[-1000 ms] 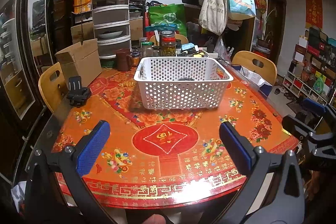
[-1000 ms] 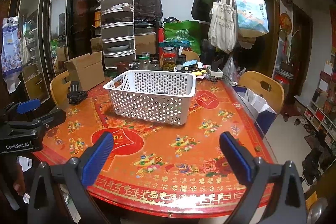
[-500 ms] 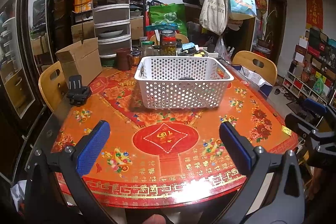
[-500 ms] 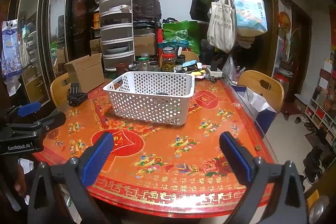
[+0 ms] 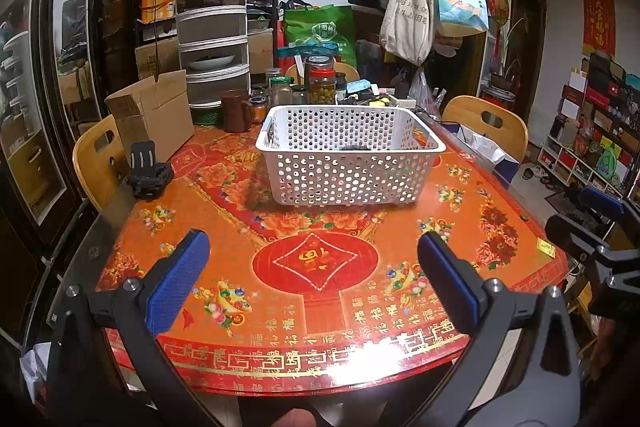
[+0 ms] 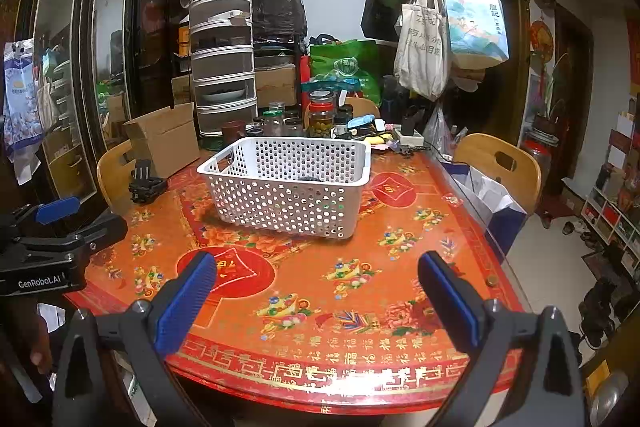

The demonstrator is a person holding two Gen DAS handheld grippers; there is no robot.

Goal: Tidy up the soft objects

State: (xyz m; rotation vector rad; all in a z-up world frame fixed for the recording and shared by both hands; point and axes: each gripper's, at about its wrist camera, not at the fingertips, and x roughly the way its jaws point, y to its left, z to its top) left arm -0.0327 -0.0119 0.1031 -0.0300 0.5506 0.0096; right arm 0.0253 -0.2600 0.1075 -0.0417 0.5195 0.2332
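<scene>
A white perforated basket (image 5: pixel 349 163) (image 6: pixel 286 191) stands in the middle of the round red and orange table (image 5: pixel 320 267) (image 6: pixel 320 291). Something dark (image 5: pixel 354 147) (image 6: pixel 308 179) lies low inside it, mostly hidden by the wall. My left gripper (image 5: pixel 314 279) hovers open over the table's near edge, well short of the basket, with nothing between its blue pads. My right gripper (image 6: pixel 316 297) is likewise open and empty over the near edge. Each gripper shows at the side of the other's view.
A black clamp-like gadget (image 5: pixel 148 175) sits at the table's left. An open cardboard box (image 5: pixel 154 115), a brown mug (image 5: pixel 236 111) and several jars (image 5: pixel 320 83) crowd the far side. Wooden chairs (image 5: pixel 486 125) (image 5: pixel 98 159) stand right and left. A coat rack with bags (image 6: pixel 432 27) stands behind.
Both views have shifted only slightly; the basket sits a little differently in frame. Both grippers stay open and empty.
</scene>
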